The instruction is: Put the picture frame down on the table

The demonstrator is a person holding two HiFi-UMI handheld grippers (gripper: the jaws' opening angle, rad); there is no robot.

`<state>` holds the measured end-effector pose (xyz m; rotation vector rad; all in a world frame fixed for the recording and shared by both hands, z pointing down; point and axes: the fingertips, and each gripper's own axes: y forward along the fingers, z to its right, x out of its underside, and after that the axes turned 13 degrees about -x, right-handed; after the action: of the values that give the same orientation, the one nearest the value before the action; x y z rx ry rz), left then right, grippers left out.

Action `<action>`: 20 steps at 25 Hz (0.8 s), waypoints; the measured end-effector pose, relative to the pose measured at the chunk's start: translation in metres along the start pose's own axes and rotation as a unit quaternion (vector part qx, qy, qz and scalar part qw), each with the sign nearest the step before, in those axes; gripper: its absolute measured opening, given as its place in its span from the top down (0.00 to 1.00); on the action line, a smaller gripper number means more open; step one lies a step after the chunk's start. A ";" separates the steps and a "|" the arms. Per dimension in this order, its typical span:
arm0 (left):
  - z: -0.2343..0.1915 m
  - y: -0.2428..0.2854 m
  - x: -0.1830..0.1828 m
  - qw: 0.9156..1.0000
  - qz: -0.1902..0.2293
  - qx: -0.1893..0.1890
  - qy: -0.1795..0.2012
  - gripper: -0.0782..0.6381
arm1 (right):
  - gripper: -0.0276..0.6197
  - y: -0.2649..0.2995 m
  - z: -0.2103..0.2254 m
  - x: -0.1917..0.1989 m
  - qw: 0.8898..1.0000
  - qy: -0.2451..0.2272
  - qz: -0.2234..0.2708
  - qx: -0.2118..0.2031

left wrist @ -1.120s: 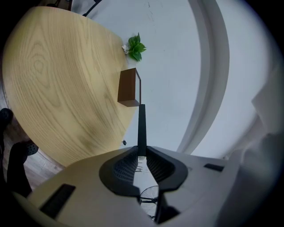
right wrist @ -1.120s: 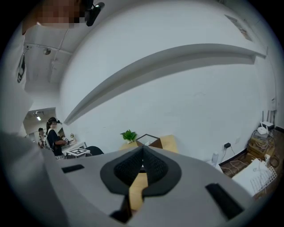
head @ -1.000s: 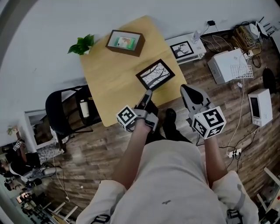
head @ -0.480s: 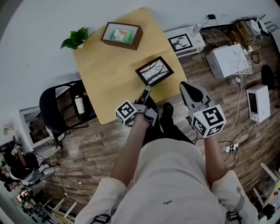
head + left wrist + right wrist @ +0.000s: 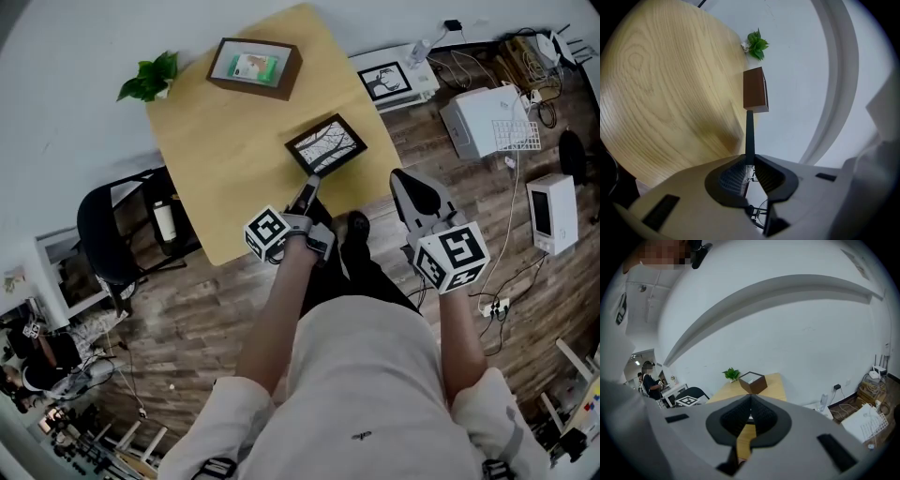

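Observation:
The black picture frame [image 5: 326, 143], with a tree print, is above the near right corner of the tan wooden table [image 5: 216, 159], tilted. My left gripper [image 5: 309, 187] is shut on its near edge. In the left gripper view the frame [image 5: 749, 133] shows edge-on as a thin dark bar pinched between the pads, and its shadow falls on the table [image 5: 661, 93]. I cannot tell whether it touches the tabletop. My right gripper [image 5: 415, 194] hangs off the table's right side over the floor. It is shut and empty, and its pads meet in the right gripper view [image 5: 750, 399].
A brown box frame [image 5: 253, 67] and a small green plant [image 5: 148, 80] stand at the table's far side. A black chair [image 5: 112, 225] is left of the table. A white shelf with a framed print [image 5: 386, 80], white appliances [image 5: 483, 122] and cables lie on the floor at right.
My left gripper has sunk with the picture frame toward the tabletop. The right gripper has come down a little beside the table and stays shut.

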<state>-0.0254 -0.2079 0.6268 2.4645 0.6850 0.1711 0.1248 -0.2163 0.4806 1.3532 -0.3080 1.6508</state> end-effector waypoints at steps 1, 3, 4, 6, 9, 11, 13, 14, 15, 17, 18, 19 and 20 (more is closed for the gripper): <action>-0.002 0.001 0.000 1.000 0.000 -0.002 0.000 0.81 | 0.96 0.001 0.000 0.001 1.000 0.001 -0.001 0.000; -0.004 0.003 0.000 1.000 0.000 -0.007 -0.002 0.81 | 0.96 0.002 0.000 0.002 1.000 0.003 -0.002 -0.001; -0.006 0.004 0.000 1.000 -0.001 -0.008 -0.003 0.81 | 0.96 0.003 0.001 0.003 1.000 0.003 -0.003 -0.001; -0.008 0.005 0.001 1.000 0.000 -0.010 -0.005 0.81 | 0.96 0.002 0.001 0.005 1.000 0.004 -0.003 -0.001; -0.011 0.006 0.001 1.000 0.001 -0.014 -0.006 0.81 | 0.96 0.002 0.002 0.006 1.000 0.006 -0.003 -0.002; -0.012 0.007 0.001 1.000 0.002 -0.017 -0.007 0.81 | 0.96 0.003 0.003 0.006 1.000 0.006 -0.005 -0.003; -0.013 0.009 0.001 1.000 0.003 -0.020 -0.007 0.81 | 0.96 0.003 0.004 0.006 1.000 0.006 -0.007 -0.005; -0.014 0.009 0.001 1.000 0.005 -0.022 -0.006 0.81 | 0.96 0.004 0.004 0.007 1.000 0.006 -0.008 -0.006; -0.015 0.010 0.001 1.000 0.007 -0.024 -0.003 0.81 | 0.96 0.004 0.003 0.008 1.000 0.006 -0.009 -0.008; -0.018 0.011 0.001 0.999 0.011 -0.030 0.009 0.81 | 0.96 0.006 0.001 0.011 1.000 0.006 -0.011 -0.012; -0.020 0.012 0.000 0.999 0.013 -0.032 0.015 0.81 | 0.96 0.007 0.000 0.013 1.000 0.006 -0.011 -0.014; -0.021 0.013 0.000 0.999 0.014 -0.035 0.020 0.81 | 0.96 0.007 -0.001 0.014 1.000 0.006 -0.012 -0.015; -0.022 0.015 0.001 0.999 0.014 -0.037 0.024 0.81 | 0.96 0.008 -0.002 0.015 1.000 0.007 -0.012 -0.016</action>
<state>-0.0241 -0.2070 0.6533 2.4076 0.6535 0.2625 0.1187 -0.2117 0.4954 1.3165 -0.3077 1.6273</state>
